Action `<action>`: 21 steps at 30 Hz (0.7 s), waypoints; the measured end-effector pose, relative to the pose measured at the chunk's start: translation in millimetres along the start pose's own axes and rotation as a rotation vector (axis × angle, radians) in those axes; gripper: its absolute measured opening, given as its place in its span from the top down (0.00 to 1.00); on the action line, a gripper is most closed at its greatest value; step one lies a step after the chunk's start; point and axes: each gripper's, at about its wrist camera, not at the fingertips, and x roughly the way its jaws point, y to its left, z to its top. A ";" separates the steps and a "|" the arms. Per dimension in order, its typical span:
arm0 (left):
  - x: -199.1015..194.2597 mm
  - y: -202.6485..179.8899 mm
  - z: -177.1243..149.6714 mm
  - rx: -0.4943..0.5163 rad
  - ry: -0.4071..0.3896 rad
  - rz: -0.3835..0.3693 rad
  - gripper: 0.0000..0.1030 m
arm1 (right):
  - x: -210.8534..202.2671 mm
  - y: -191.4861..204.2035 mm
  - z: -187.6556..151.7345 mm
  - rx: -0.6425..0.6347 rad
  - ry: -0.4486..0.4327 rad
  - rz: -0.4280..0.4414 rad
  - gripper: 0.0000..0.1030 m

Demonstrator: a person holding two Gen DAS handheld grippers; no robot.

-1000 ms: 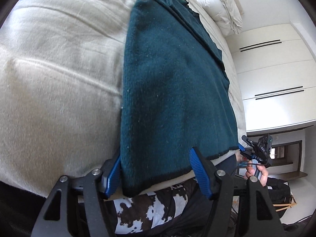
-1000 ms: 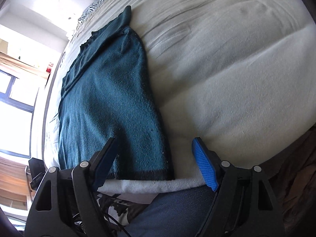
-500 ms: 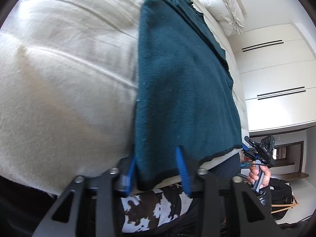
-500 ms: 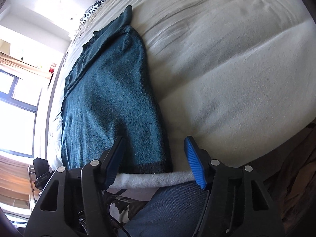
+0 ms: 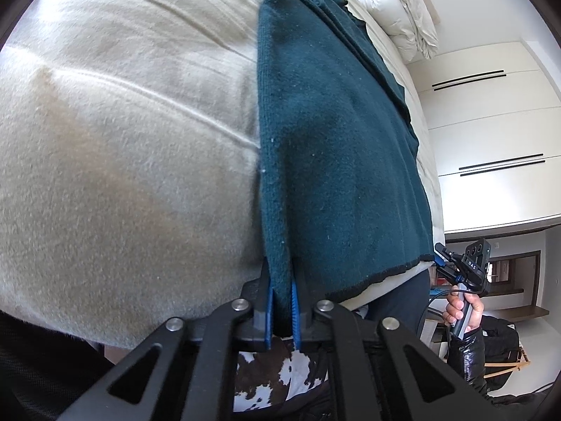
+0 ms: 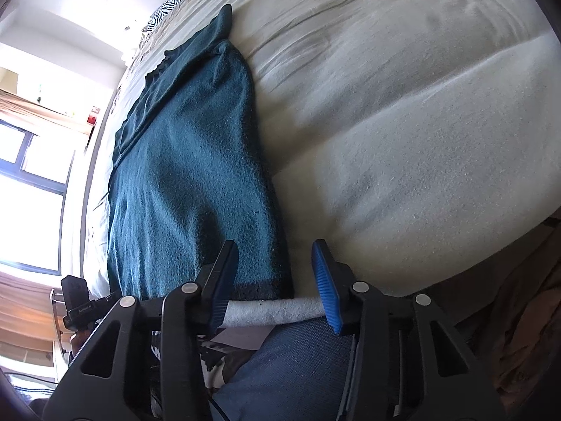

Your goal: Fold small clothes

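my left hand-held gripper pinching teal sweater hem corner, my right hand-held gripper wide, straddling opposite corner on bed, only left view shows wardrobe

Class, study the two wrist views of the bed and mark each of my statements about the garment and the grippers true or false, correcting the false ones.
1. The left gripper is shut on a corner of the teal garment. True.
2. The right gripper is shut on the garment too. False: its jaws are open, either side of the hem corner.
3. The garment lies on a cream bed cover. True.
4. The garment is red. False: it is dark teal with a black hem.
5. A white duvet is bundled at the far end of the bed. True.
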 end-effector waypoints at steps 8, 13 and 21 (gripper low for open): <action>-0.1 3.3 -1.0 -0.003 -0.009 -0.012 0.94 | 7.2 10.6 -2.0 -0.041 0.032 -0.013 0.71; -4.2 6.3 -1.2 -0.012 -0.024 -0.044 0.94 | 9.0 13.7 -5.4 -0.056 0.027 -0.027 0.92; -23.0 9.4 5.7 -0.063 -0.093 -0.168 0.94 | -3.1 33.6 -5.0 -0.091 -0.036 0.013 0.93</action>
